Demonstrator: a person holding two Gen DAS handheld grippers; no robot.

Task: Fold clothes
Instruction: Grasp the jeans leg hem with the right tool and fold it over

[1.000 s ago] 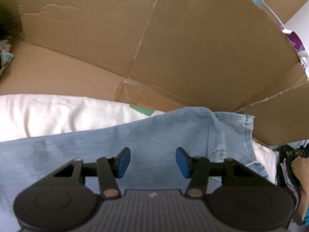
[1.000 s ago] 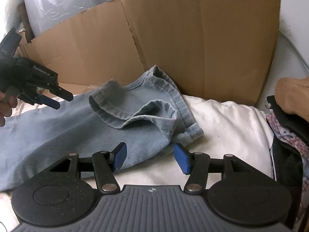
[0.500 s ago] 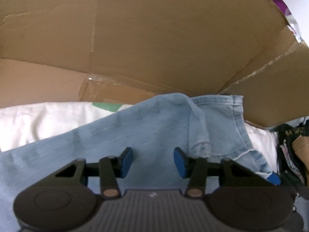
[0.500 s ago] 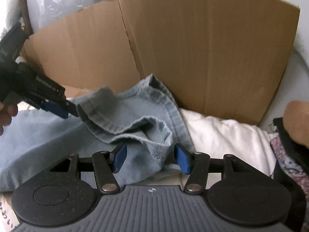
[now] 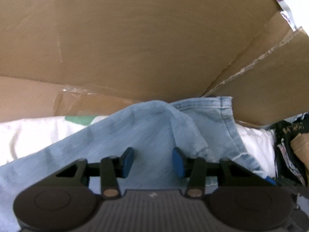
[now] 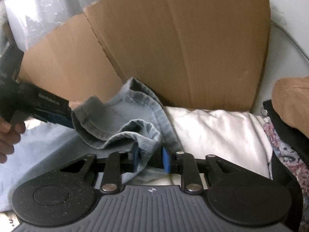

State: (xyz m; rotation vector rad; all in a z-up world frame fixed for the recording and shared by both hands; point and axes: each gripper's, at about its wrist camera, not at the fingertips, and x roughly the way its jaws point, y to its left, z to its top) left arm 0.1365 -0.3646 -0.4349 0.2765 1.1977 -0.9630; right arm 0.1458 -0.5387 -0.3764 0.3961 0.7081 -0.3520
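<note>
- The right gripper point(image 6: 148, 159) has its blue pads pinching a bunched fold near the hem of the jeans point(image 6: 123, 123).
- The left gripper point(image 5: 152, 159) hangs spread over the denim, gripping nothing.
- The jeans lie crumpled on the white sheet point(image 6: 216, 131), their far edge against the cardboard point(image 6: 173, 44).
- Risk: the pinch takes only a thin bunch, so a pull could slip it free or drag the leg askew, spoiling the fold.

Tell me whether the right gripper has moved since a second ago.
Yes. The right gripper has advanced toward the cardboard sheet, which now looms larger, and its pads now flank the bunched hem of the jeans.
</note>
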